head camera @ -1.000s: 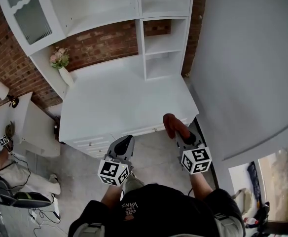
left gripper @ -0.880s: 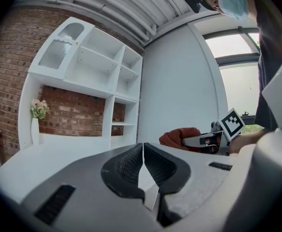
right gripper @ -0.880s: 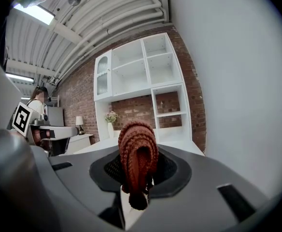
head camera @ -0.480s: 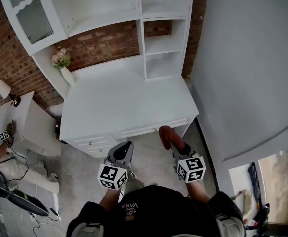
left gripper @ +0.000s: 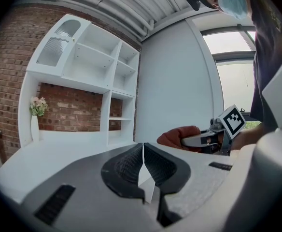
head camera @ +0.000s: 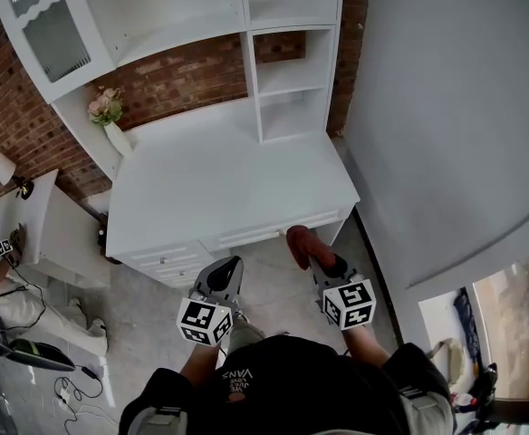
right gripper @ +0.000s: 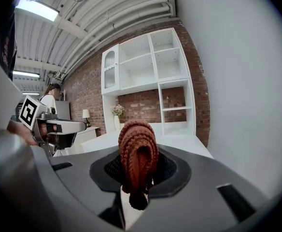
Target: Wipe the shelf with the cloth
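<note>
right gripper point(head camera: 312, 259) hovering just off the white desk point(head camera: 219, 188) front edge, clamping a bunched rust-brown knitted cloth point(right gripper: 138, 151), left gripper point(head camera: 226, 277) beside it, jaws pressed together, empty

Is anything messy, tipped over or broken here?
No, nothing stands out. The flower vase stands upright at the back of the white desk, which looks bare and unmarked. The brown cloth is clamped in the right gripper, just in front of the desk. The left gripper is shut and empty.
</note>
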### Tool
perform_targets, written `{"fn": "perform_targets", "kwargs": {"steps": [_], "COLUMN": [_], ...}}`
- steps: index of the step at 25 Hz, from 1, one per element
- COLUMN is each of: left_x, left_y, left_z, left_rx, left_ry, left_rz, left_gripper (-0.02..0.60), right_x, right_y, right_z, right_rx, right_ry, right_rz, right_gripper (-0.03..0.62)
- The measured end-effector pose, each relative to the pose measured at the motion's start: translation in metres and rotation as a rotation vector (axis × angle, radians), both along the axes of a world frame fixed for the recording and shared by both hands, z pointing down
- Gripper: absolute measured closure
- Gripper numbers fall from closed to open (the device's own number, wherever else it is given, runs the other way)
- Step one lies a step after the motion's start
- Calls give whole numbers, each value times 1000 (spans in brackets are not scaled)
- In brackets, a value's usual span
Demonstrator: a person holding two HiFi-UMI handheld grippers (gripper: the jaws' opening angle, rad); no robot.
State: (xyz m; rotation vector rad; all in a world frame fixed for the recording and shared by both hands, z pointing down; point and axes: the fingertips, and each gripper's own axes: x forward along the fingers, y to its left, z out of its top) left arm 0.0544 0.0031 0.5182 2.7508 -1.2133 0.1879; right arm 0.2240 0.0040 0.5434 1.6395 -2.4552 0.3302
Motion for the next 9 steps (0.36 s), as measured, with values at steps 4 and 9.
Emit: {"fn": "perform_targets", "kwargs": {"steps": [4,9], "left_x": [0,1], "left_y": [2,4], "left_z": [-1,-3], "left_rx": [0,3], "left_ry": [1,9], "left_rz": [3,-5], "left_gripper": [566,566], "right_x": [-1,2], "right_y": [2,4], "right_z": [-2,-3], "right_rx": [2,4], "right_ry": [14,11], "right_rz": [-5,-4], "right_gripper": [502,502]}}
